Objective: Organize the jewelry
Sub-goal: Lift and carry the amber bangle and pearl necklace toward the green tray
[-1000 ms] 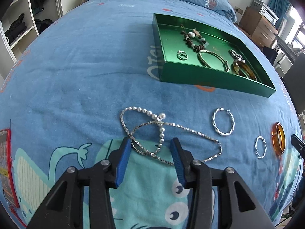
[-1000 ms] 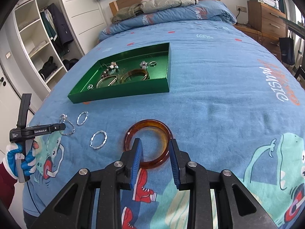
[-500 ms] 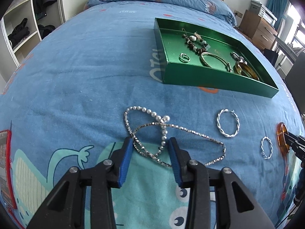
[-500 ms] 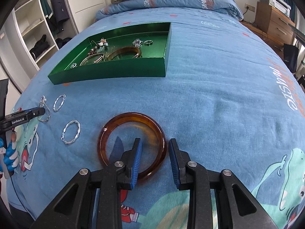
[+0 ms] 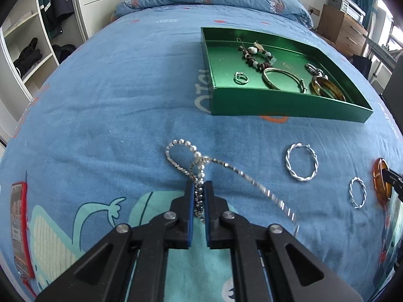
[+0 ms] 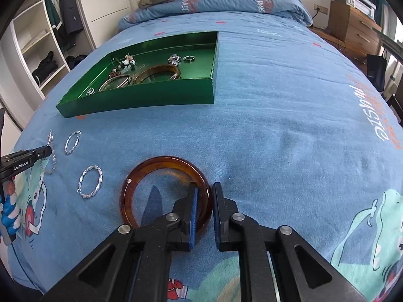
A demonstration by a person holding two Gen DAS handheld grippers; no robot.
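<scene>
My left gripper (image 5: 199, 188) is shut on a pearl-and-silver chain necklace (image 5: 201, 161) and holds it just off the blue bedspread, its chain trailing right. My right gripper (image 6: 204, 188) is shut on the rim of an amber bangle (image 6: 141, 173), which tilts up from the bedspread; the bangle also shows in the left wrist view (image 5: 380, 176). The green tray (image 5: 277, 105) lies further up the bed and holds several pieces of jewelry; it also shows in the right wrist view (image 6: 151, 95). The left gripper shows at the left edge of the right wrist view (image 6: 47, 151).
Two twisted silver hoops (image 5: 301, 162) (image 5: 357, 192) lie on the bedspread between the grippers; they also show in the right wrist view (image 6: 90, 181) (image 6: 72, 142). Open wardrobe shelves (image 6: 37, 50) stand left of the bed, a wooden dresser (image 6: 357, 30) right.
My left gripper closed on the necklace and lifted it, bunching the loops. My right gripper narrowed onto the bangle's rim and tipped it up.
</scene>
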